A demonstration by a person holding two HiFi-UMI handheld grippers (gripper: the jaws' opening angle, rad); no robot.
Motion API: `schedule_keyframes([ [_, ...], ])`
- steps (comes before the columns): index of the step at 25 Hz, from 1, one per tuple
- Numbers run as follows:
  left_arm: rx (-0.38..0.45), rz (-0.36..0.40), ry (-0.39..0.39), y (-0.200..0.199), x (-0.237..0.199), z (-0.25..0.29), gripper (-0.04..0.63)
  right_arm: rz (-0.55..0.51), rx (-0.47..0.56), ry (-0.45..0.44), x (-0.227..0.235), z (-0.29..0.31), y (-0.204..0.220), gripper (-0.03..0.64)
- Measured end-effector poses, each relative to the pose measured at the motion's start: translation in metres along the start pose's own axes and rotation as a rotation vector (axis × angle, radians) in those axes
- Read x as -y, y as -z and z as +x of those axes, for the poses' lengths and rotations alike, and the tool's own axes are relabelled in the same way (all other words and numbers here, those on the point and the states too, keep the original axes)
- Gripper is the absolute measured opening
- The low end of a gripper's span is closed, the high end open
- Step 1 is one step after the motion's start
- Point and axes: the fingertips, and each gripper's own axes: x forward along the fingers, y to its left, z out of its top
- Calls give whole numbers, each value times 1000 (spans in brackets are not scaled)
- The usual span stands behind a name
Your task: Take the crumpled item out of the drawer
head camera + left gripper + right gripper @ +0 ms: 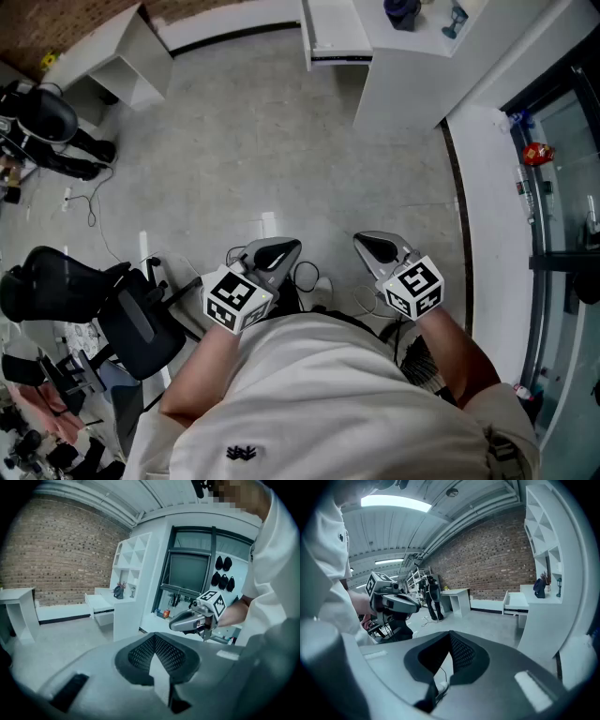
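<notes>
An open white drawer [336, 28] juts from a white cabinet far ahead, across the grey floor; it also shows as the drawer [99, 604] in the left gripper view and the drawer [516, 603] in the right gripper view. Its inside is hidden and no crumpled item is in sight. My left gripper [277, 253] and right gripper [380, 248] are held side by side close to my body, both shut and holding nothing. The left gripper [154, 639] points across at the right gripper [190, 620]. The right gripper [450, 634] faces the left gripper [396, 603].
A black office chair [84, 291] stands at my left, with cables [89, 202] on the floor beyond it. A white desk [117, 56] stands at the far left. The white cabinet top [412, 66] carries a dark blue object [401, 11]. Glass panels [562, 187] line the right side.
</notes>
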Motion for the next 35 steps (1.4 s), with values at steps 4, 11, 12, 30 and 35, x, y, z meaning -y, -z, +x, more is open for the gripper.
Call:
schedule_keyframes([
  [4,0,13,6,-8,-4,8,5,-3,3,10,9,-2,-4,9],
  [11,10,30,69,-21,-39,30,5,-2,-2,41,33,20,-18,11],
  [12,11,27,81,-23,-46,34,5,9,-2,46,38,24,-22,11],
  [30,-9,101,195,-101,-271,42,6,3,-71,197,180,199,-164,159],
  [35,-13,112,208,-112,-318,43,6,4,-78,219,211,243,-198,193],
])
